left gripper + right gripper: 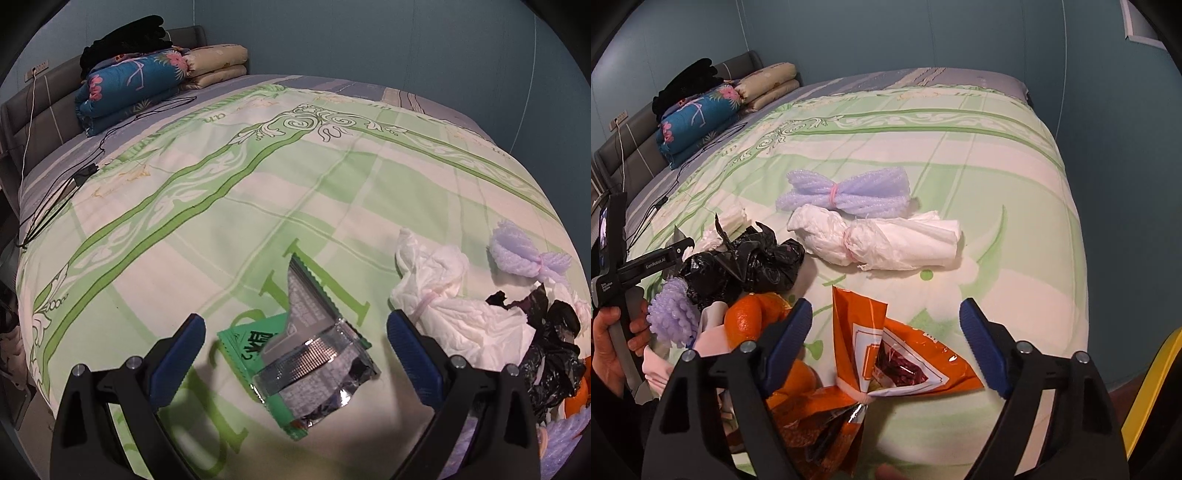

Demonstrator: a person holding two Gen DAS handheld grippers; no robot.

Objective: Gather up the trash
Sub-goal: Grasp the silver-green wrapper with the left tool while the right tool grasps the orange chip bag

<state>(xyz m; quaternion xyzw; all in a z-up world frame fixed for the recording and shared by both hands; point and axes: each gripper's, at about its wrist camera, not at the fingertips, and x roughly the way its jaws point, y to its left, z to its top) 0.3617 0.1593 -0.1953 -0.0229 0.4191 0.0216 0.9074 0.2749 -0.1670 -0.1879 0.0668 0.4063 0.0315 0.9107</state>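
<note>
In the left wrist view a green and silver foil wrapper [314, 354] lies on the green patterned bedspread [258, 206], between the open fingers of my left gripper [295, 343], which hovers just above it. In the right wrist view my right gripper [886, 332] is open over an orange snack bag [886, 354] tied with a pink band. Beyond it lie a white tied bag bundle [882, 240] and a purple foam net [849, 194]. A black plastic bag [746, 262], oranges [753, 317] and a purple foam ball [670, 314] lie to the left.
Folded quilts and pillows [140, 81] are stacked at the headboard, with black cables [74, 177] trailing over the bed's left side. White bag bundle [436, 299] and black bag [550, 343] sit right of the left gripper. A yellow object [1152, 387] stands off the bed's right edge.
</note>
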